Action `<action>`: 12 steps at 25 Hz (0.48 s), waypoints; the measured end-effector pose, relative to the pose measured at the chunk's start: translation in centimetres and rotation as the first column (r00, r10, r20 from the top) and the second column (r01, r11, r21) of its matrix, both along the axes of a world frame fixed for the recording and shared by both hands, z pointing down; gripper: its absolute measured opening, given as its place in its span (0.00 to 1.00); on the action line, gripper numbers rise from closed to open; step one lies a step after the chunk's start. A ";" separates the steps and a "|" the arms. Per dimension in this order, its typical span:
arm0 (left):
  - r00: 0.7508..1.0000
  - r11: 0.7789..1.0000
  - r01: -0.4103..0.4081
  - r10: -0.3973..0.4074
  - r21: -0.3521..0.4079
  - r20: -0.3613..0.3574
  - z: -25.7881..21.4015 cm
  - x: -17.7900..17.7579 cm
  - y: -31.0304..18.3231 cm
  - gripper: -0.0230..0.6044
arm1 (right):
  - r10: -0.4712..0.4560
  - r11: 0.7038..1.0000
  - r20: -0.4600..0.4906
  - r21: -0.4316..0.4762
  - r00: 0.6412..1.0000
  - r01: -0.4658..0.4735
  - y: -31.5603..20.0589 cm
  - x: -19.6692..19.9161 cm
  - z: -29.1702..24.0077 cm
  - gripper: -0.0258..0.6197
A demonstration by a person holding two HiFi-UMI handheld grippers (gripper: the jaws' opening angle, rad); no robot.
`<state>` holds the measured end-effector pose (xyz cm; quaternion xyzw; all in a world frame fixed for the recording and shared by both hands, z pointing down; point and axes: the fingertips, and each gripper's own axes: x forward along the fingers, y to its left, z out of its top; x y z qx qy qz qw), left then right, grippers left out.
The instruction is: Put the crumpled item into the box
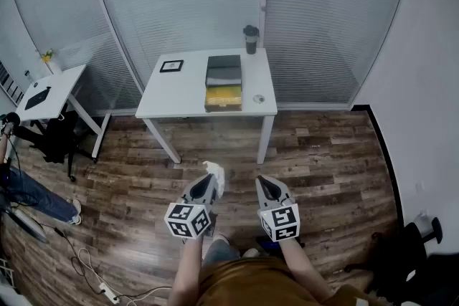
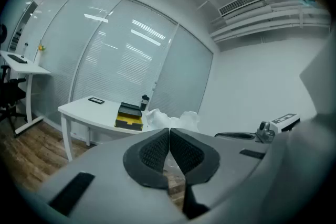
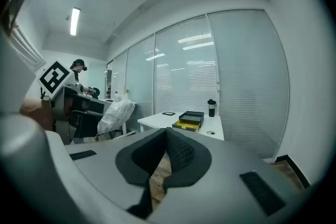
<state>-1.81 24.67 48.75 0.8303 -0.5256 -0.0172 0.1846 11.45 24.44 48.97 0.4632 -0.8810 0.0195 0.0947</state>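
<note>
A white crumpled item [image 1: 214, 172] sticks out of my left gripper [image 1: 208, 180], which is shut on it above the wooden floor. In the left gripper view the crumpled item [image 2: 169, 118] bulges just past the closed pads [image 2: 155, 150]. The box [image 1: 223, 82], black with a yellow inside, lies open on the white table [image 1: 186, 93] some way ahead; the box [image 2: 129, 115] also shows in the left gripper view, and the box [image 3: 189, 119] in the right gripper view. My right gripper [image 1: 267, 184] is shut and holds nothing, level with the left one; the right gripper [image 3: 167, 135] points toward the table.
On the table stand a black tumbler [image 1: 250, 39], a small black frame [image 1: 171, 66] and a small round object [image 1: 259, 99]. A second desk [image 1: 50, 91] and a seated person's leg [image 1: 36, 197] are at the left. Cables [image 1: 90, 265] lie on the floor. Glass walls with blinds stand behind.
</note>
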 end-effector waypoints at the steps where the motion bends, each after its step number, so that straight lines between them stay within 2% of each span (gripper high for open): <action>1: 1.000 1.000 0.002 -0.002 -0.003 -0.008 0.0 -0.1 0.2 0.08 | -0.002 1.000 -0.004 0.001 1.000 0.002 0.2 0.1 0.0 0.06; 4: 1.000 1.000 0.011 -0.011 -0.004 -0.020 -0.3 -0.4 0.6 0.08 | 0.001 1.000 -0.008 0.003 1.000 -0.001 0.7 0.4 -0.1 0.06; 12: 0.999 0.999 0.042 -0.042 0.003 0.001 -0.6 -0.9 1.6 0.08 | 0.005 1.000 -0.009 0.011 1.000 -0.005 1.5 0.7 -0.8 0.06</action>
